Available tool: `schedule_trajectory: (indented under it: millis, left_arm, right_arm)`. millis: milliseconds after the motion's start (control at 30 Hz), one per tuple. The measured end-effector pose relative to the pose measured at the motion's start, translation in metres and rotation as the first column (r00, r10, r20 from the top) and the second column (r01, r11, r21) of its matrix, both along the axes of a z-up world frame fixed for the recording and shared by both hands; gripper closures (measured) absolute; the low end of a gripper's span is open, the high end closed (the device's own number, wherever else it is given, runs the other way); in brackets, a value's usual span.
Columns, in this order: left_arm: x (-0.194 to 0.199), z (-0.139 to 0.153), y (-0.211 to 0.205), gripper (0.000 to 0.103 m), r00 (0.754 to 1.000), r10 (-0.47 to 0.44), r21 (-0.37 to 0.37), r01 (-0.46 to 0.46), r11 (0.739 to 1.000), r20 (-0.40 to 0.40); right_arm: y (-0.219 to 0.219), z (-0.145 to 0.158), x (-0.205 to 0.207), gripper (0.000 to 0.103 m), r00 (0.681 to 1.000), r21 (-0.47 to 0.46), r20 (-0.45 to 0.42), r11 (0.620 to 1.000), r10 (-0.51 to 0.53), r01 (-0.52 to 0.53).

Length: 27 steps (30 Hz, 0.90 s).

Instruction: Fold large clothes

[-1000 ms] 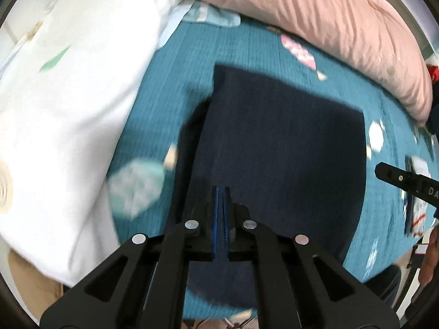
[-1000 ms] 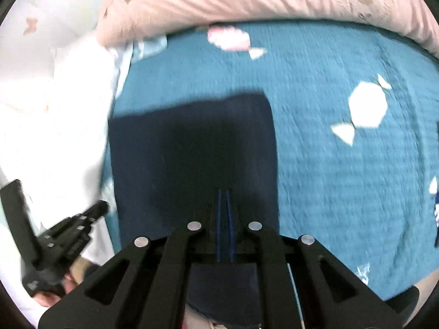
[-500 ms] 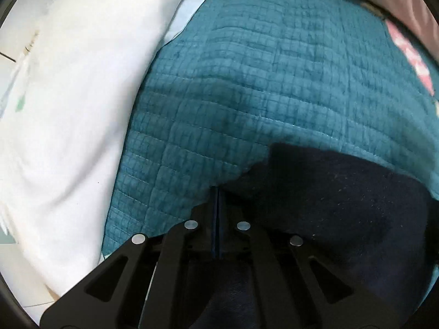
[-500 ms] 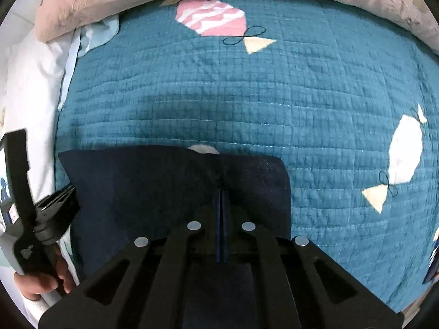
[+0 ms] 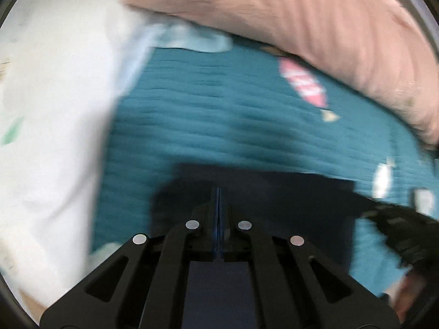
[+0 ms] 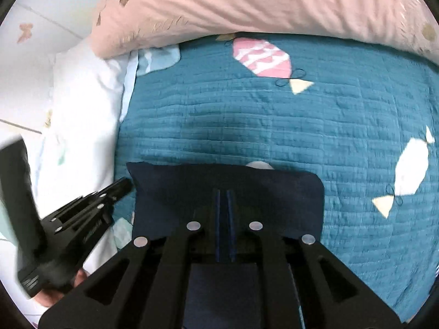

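Note:
A dark navy garment [image 6: 247, 189] lies folded flat on the teal quilt [image 6: 274, 123]. My right gripper [image 6: 224, 192] hangs over the garment's far edge. Its jaws are opening to a narrow gap, and I see no cloth pinched between them. My left gripper [image 6: 124, 185] is shut and points at the quilt just left of the garment's far-left corner, apart from the cloth. The left wrist view is blurred by motion. There my left gripper [image 5: 218, 192] shows shut above the garment [image 5: 288, 200], with the right gripper [image 5: 366, 214] at the right edge.
A long pink pillow [image 6: 247, 5] runs along the far side of the bed. White bedding [image 6: 85, 104] is heaped on the left. The quilt carries pink and white candy prints [image 6: 260, 57]. A hand [image 6: 49, 298] holds the left gripper.
The left gripper has drawn away from the garment's far-left corner and its view is now wider and blurred. The right gripper's jaws have parted a little. The garment's far edge lies flat.

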<state>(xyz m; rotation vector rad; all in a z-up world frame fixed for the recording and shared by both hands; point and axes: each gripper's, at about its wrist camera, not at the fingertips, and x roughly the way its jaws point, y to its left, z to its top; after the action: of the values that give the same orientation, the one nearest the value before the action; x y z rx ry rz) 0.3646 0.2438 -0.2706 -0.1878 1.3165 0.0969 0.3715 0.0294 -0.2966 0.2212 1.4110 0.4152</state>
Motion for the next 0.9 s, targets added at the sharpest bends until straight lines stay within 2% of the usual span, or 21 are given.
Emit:
schedule_trajectory:
  millis: [33,100,167,200,267,400,433,500,533,567,600,633,733,833,900]
  left_arm:
    - [0.009,-0.010,-0.010,0.103,1.000,0.004,0.008,-0.004,1.000,-0.009]
    - [0.024,-0.052,-0.010,0.103,0.996,0.014,0.005,-0.014,1.000,-0.091]
    - [0.030,-0.080,-0.009,0.101,0.993,-0.004,0.008,0.005,1.000,-0.119]
    - [0.034,-0.082,-0.014,0.101,0.994,-0.026,0.044,0.030,0.999,-0.106]
    - [0.041,-0.082,-0.019,0.101,0.993,-0.018,0.071,0.026,0.997,-0.119]
    - [0.042,-0.072,-0.026,0.101,0.992,-0.032,0.100,0.044,0.994,-0.121]
    - [0.039,-0.066,-0.027,0.101,0.993,-0.041,0.108,0.054,0.993,-0.114]
    - [0.025,-0.044,-0.026,0.096,0.994,-0.051,0.069,0.057,0.996,-0.093]
    - [0.020,-0.038,-0.025,0.077,0.995,-0.054,0.047,0.058,0.997,-0.088]
    - [0.012,-0.029,-0.021,0.042,0.996,-0.052,0.029,0.054,0.998,-0.079]
    - [0.004,-0.021,-0.017,0.032,0.997,-0.047,0.021,0.048,0.999,-0.062]
    - [-0.004,-0.015,-0.013,0.028,0.998,-0.043,0.017,0.044,0.999,-0.043]
    - [-0.031,-0.007,0.003,0.028,0.997,-0.059,-0.028,0.058,0.998,-0.047]
    - [-0.054,-0.001,0.015,0.026,0.996,-0.075,-0.024,0.074,0.997,-0.038]
    - [-0.066,-0.008,0.023,0.026,0.996,-0.075,-0.029,0.073,0.997,-0.047]
  right_arm:
    - [0.006,-0.009,0.002,0.096,1.000,-0.029,-0.016,0.999,0.013,-0.014]
    - [0.013,-0.031,0.010,0.100,0.997,-0.062,-0.070,0.998,0.014,-0.018]
    - [0.013,-0.070,0.012,0.103,0.995,-0.079,-0.098,0.997,-0.027,0.020]
    - [0.011,-0.076,0.012,0.103,0.995,-0.066,-0.089,0.997,-0.044,0.038]
    - [0.012,-0.076,0.012,0.103,0.995,-0.072,-0.082,0.996,-0.051,0.045]
    - [0.017,-0.067,0.012,0.103,0.997,-0.087,-0.078,0.996,-0.020,0.013]
    - [0.016,-0.067,0.012,0.098,0.997,-0.064,-0.079,0.998,-0.025,0.020]
    - [0.008,-0.052,0.004,0.083,0.997,-0.012,-0.074,1.000,-0.027,0.026]
    - [0.005,-0.046,0.000,0.058,0.997,0.009,-0.070,1.000,-0.022,0.023]
    - [0.000,-0.037,-0.007,0.036,0.998,0.051,-0.057,0.999,-0.016,0.019]
    - [-0.005,-0.029,-0.013,0.030,0.999,0.068,-0.043,0.997,-0.018,0.020]
    - [-0.012,-0.019,-0.021,0.023,0.999,0.049,-0.015,0.998,-0.035,0.036]
    - [-0.031,-0.006,-0.039,0.019,0.999,0.051,0.022,0.998,-0.030,0.029]
    - [-0.046,-0.011,-0.053,0.017,0.999,0.055,0.014,0.998,-0.029,0.028]
    - [-0.054,-0.018,-0.063,0.017,0.999,0.048,0.001,0.998,-0.034,0.034]
